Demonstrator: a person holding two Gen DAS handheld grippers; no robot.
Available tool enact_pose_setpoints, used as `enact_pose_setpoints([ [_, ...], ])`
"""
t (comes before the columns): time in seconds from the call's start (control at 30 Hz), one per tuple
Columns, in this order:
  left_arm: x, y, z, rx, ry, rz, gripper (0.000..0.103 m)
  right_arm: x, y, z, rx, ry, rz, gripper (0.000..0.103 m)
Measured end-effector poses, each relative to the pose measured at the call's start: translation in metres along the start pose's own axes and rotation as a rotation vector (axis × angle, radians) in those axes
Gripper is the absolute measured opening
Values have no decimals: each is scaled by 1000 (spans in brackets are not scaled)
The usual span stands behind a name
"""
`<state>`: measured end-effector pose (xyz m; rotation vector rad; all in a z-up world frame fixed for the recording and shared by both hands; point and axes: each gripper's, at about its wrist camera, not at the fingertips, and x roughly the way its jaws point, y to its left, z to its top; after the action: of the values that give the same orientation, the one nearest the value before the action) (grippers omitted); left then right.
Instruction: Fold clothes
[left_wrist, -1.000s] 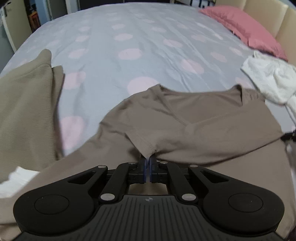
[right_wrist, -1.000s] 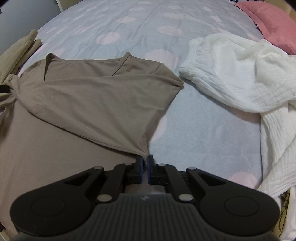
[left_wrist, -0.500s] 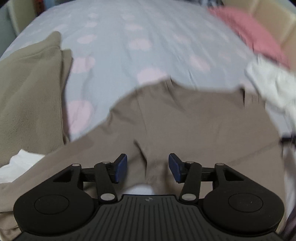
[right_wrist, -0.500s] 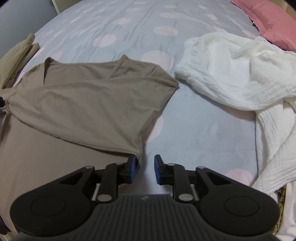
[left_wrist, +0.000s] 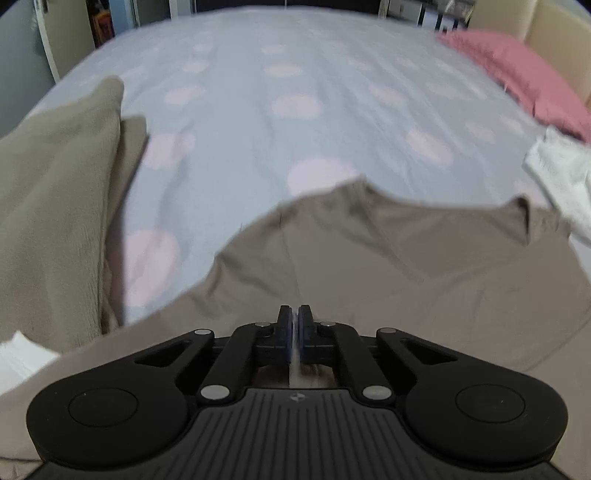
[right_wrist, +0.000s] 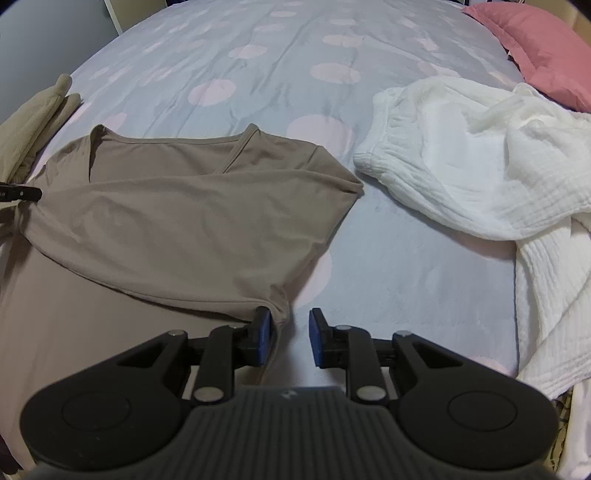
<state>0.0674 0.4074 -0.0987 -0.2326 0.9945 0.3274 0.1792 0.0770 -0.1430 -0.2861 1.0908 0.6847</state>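
One taupe shirt (right_wrist: 177, 221), one white garment (right_wrist: 480, 177), one pink pillow (right_wrist: 535, 40).

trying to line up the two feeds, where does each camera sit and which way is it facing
Left wrist: rides on the left gripper, tilted down across the bed; its shut jaws pinch a sliver of the taupe shirt, with an olive garment at the left.
Right wrist: rides on the right gripper, tilted down from the shirt's other side; its jaws have just been opening and stand apart, a sleeve tip beside one pad, the white clothes at the right.
Shared: shirt, bed, pink pillow, white clothes, olive garment.
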Motion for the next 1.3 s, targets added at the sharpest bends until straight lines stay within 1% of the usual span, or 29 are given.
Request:
enact_pose_setpoints([
  [0.07, -5, -2, 4, 7, -21, 10, 1, -3, -2, 2, -1, 10, 9, 31],
  [0.17, 2, -2, 3, 12, 14, 39, 1, -3, 1, 2, -67, 46, 17, 30],
  [0.23, 6, -3, 1, 22, 26, 48, 1, -2, 2, 0, -97, 57, 8, 7],
  [0.27, 7, -3, 0, 27, 30, 47, 1, 0, 3, -2, -105, 64, 7, 0],
  [0.37, 3, -4, 0, 32, 32, 45, 1, 5, 4, -10, -153, 100, -25, 0],
  [0.5, 3, -1, 0, 19, 46, 40, 3, 5, -3, -16, -141, 123, -48, 1],
  [0.53, 0, 0, -1, 16, 37, 50, 3, 2, -5, -17, -130, 119, -51, 4],
  [0.57, -5, 1, -1, 13, 22, 55, 6, -1, -6, -17, -119, 115, -54, 7],
  [0.63, -14, 3, -2, 6, -7, 65, 6, -8, -3, -15, -128, 94, -72, 8],
  [0.67, -20, 6, -2, 1, -25, 63, 7, -12, 0, -15, -131, 81, -76, 15],
  [0.7, -26, 8, -3, -5, -41, 62, 9, -15, 3, -14, -130, 69, -73, 25],
  [0.73, -32, 10, -4, -15, -53, 64, 11, -18, 7, -14, -127, 58, -68, 31],
  [0.8, -44, 13, -8, -17, -67, 74, 18, -23, 18, -15, -134, 43, -58, 46],
  [0.93, -69, 16, -26, 7, -72, 105, 23, -33, 46, -25, -174, 22, -55, 51],
  [0.97, -75, 18, -32, 12, -74, 114, 26, -35, 55, -31, -175, 21, -48, 56],
  [1.0, -81, 19, -38, 16, -80, 128, 29, -37, 63, -36, -174, 21, -40, 62],
  [1.03, -89, 21, -45, 22, -90, 149, 31, -39, 73, -45, -190, 25, -31, 63],
  [1.1, -102, 26, -59, 29, -109, 183, 39, -41, 94, -63, -234, 35, -12, 67],
  [1.2, -119, 40, -81, -5, -135, 259, 40, -41, 118, -92, -259, 29, -20, 73],
  [1.3, -134, 58, -102, -71, -163, 321, 41, -39, 129, -118, -223, 24, -21, 73],
])
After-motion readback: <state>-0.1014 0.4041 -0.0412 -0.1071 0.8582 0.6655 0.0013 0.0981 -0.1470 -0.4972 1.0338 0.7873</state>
